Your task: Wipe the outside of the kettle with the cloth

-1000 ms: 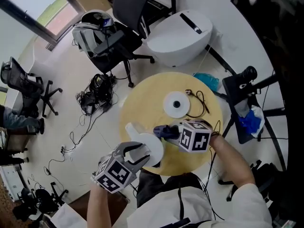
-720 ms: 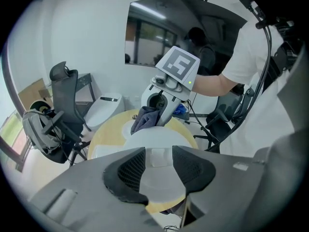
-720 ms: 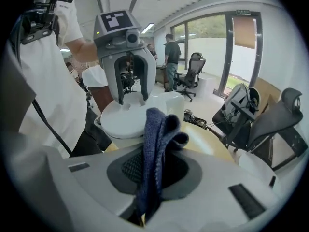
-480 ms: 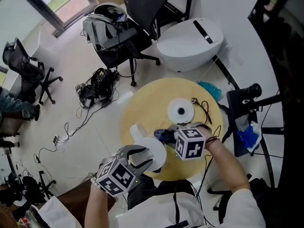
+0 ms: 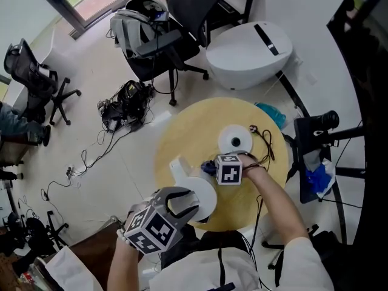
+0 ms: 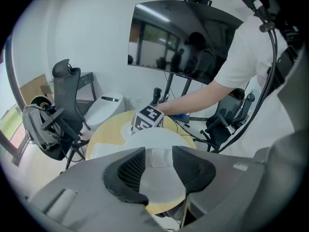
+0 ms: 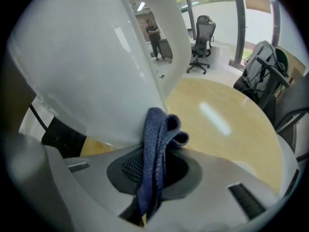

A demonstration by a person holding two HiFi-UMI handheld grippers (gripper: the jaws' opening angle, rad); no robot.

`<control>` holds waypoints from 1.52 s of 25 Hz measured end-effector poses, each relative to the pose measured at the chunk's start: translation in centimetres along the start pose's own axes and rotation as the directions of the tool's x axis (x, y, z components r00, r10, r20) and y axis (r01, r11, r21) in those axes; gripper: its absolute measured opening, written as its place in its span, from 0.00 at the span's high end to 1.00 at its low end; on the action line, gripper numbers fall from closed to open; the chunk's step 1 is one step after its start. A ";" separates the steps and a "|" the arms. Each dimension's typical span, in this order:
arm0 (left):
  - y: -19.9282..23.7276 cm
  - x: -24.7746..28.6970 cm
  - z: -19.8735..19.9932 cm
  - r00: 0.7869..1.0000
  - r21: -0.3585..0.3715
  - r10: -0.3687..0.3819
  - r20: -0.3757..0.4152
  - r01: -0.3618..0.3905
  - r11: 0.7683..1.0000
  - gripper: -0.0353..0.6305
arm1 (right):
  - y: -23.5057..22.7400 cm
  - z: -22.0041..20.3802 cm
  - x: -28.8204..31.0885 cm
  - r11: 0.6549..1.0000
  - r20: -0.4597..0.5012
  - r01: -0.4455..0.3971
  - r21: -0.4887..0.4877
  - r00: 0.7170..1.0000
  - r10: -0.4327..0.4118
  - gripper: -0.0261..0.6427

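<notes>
The right gripper clamped a blue cloth against the white kettle just ahead; the left gripper gripped its handle.

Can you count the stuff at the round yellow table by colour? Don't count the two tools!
White: 2 (kettle, round kettle base)
Blue: 1 (cloth)
Black: 1 (cord)
Total: 4
</notes>
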State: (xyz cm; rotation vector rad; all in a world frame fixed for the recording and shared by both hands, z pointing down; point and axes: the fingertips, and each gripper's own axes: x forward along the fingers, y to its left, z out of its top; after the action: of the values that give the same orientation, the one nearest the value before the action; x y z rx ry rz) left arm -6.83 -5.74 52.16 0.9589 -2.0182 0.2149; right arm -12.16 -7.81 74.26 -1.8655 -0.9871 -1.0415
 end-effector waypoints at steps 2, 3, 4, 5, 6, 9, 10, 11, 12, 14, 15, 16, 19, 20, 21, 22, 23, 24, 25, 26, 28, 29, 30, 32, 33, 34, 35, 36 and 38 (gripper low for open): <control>0.0 0.0 0.0 1.000 -0.006 -0.003 0.005 0.003 1.000 0.68 | -0.4 -0.2 1.1 1.000 -0.009 -0.021 -0.009 1.000 0.021 0.86; -0.1 0.0 0.0 1.000 -0.008 -0.005 0.007 0.005 1.000 0.68 | -0.5 -0.3 1.5 0.999 -0.008 -0.036 -0.014 0.999 0.036 0.86; -0.1 0.0 0.0 1.000 -0.010 -0.005 0.008 0.005 1.000 0.68 | -0.5 -0.3 1.7 0.998 -0.005 -0.055 -0.019 0.998 0.055 0.86; -0.1 0.0 0.0 1.000 -0.011 -0.005 0.009 0.005 1.000 0.68 | -0.4 -0.4 1.7 0.997 -0.003 -0.076 -0.023 0.997 0.076 0.86; -0.1 0.0 0.0 1.000 -0.013 -0.005 0.011 0.005 1.000 0.68 | -0.3 -0.5 1.6 0.995 -0.001 -0.096 -0.031 0.995 0.096 0.86; -0.2 0.1 0.0 1.000 -0.016 -0.008 0.016 0.009 1.000 0.68 | -0.1 0.0 0.5 0.987 -0.006 -0.114 -0.112 0.993 0.114 0.86; -0.3 0.1 0.0 1.000 -0.016 -0.009 0.016 0.009 1.000 0.68 | -0.2 0.4 0.1 0.983 -0.012 -0.109 -0.149 0.994 0.109 0.86; -0.3 0.1 0.0 1.000 -0.016 -0.009 0.016 0.009 1.000 0.68 | -0.2 0.7 -0.3 0.977 -0.016 -0.103 -0.185 0.995 0.102 0.86; -0.3 0.1 0.0 1.000 -0.016 -0.009 0.015 0.009 1.000 0.68 | -0.2 1.1 -0.8 0.971 -0.016 -0.096 -0.218 0.995 0.095 0.86; -0.3 0.2 0.0 1.000 -0.014 -0.006 0.013 0.006 1.000 0.68 | 0.0 2.2 -2.1 0.957 -0.003 -0.079 -0.279 0.997 0.081 0.86; -0.3 0.2 0.0 1.000 -0.013 -0.004 0.011 0.005 1.000 0.69 | 0.1 2.8 -2.9 0.949 0.002 -0.068 -0.309 0.997 0.072 0.86; -0.2 0.3 0.0 1.000 -0.012 -0.003 0.010 0.003 1.000 0.70 | 0.2 3.4 -3.8 0.939 0.005 -0.055 -0.339 0.998 0.061 0.86; -0.1 0.2 0.0 1.000 -0.013 0.000 0.011 0.000 1.000 0.70 | 0.8 5.1 -6.4 0.912 0.028 -0.012 -0.411 0.999 0.026 0.86; -0.1 0.2 -0.1 1.000 -0.013 0.001 0.010 -0.001 1.000 0.70 | 1.1 5.8 -7.3 0.905 0.047 0.004 -0.426 0.999 0.017 0.86; 0.0 0.2 -0.1 1.000 -0.012 0.003 0.009 -0.003 1.000 0.70 | 1.3 6.4 -8.3 0.899 0.066 0.020 -0.438 0.998 0.010 0.86; 0.0 0.2 -0.1 1.000 -0.012 0.004 0.009 -0.004 1.000 0.70 | 1.6 6.9 -9.3 0.894 0.084 0.035 -0.447 0.996 0.003 0.86; 0.0 0.2 -0.2 1.000 -0.011 0.004 0.009 -0.004 1.000 0.70 | 1.9 7.4 -10.3 0.889 0.099 0.049 -0.455 0.995 -0.004 0.86; 0.0 0.1 -0.2 1.000 -0.012 0.003 0.009 -0.003 1.000 0.70 | 2.2 7.8 -11.2 0.885 0.113 0.063 -0.461 0.994 -0.012 0.86; 0.1 0.1 -0.2 1.000 -0.012 0.003 0.009 -0.003 1.000 0.70 | 2.5 8.1 -12.1 0.882 0.127 0.076 -0.465 0.992 -0.019 0.86; 0.1 0.0 -0.2 1.000 -0.013 0.003 0.009 -0.003 1.000 0.70 | 2.7 8.5 -13.0 0.878 0.143 0.092 -0.469 0.989 -0.027 0.86; 0.2 0.1 -0.3 1.000 -0.011 0.007 0.009 -0.007 1.000 0.70 | 3.1 9.1 -14.4 0.874 0.179 0.126 -0.469 0.983 -0.045 0.86; 0.2 0.1 -0.3 1.000 -0.008 0.007 0.011 -0.007 1.000 0.70 | 3.1 9.3 -14.9 0.876 0.198 0.145 -0.460 0.978 -0.058 0.86; 0.2 0.2 -0.4 1.000 -0.003 0.003 0.017 -0.003 1.000 0.70 | 2.8 9.4 -15.3 0.881 0.218 0.168 -0.442 0.973 -0.076 0.86; 0.0 0.2 -0.3 0.998 -0.008 -0.023 0.052 0.023 1.000 0.67 | 1.7 9.1 -16.1 0.899 0.259 0.235 -0.369 0.955 -0.143 0.86; -0.1 0.1 -0.3 0.996 -0.019 -0.036 0.077 0.038 0.999 0.64 | 1.0 8.8 -16.6 0.908 0.283 0.278 -0.312 0.940 -0.191 0.86; -0.3 0.0 -0.2 0.994 -0.032 -0.042 0.102 0.045 0.998 0.62 | 0.5 8.4 -17.2 0.916 0.311 0.321 -0.241 0.919 -0.241 0.86; -0.5 -0.3 -0.1 0.991 -0.045 -0.034 0.127 0.040 0.998 0.62 | 0.2 7.9 -17.9 0.920 0.345 0.358 -0.156 0.893 -0.289 0.86; -0.6 -0.8 0.1 0.987 -0.056 -0.009 0.160 0.018 0.998 0.62 | 0.2 7.4 -18.6 0.922 0.384 0.382 -0.058 0.861 -0.333 0.86; -0.3 -2.0 0.7 0.964 -0.101 0.088 0.250 -0.065 0.993 0.62 | 0.5 5.8 -19.6 0.910 0.451 0.376 0.175 0.791 -0.414 0.86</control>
State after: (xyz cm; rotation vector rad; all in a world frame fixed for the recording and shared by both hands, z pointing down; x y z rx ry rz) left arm -6.40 -5.15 50.11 0.8878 -2.2815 0.0407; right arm -17.13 -7.89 54.37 -1.9390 -1.7499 -0.7533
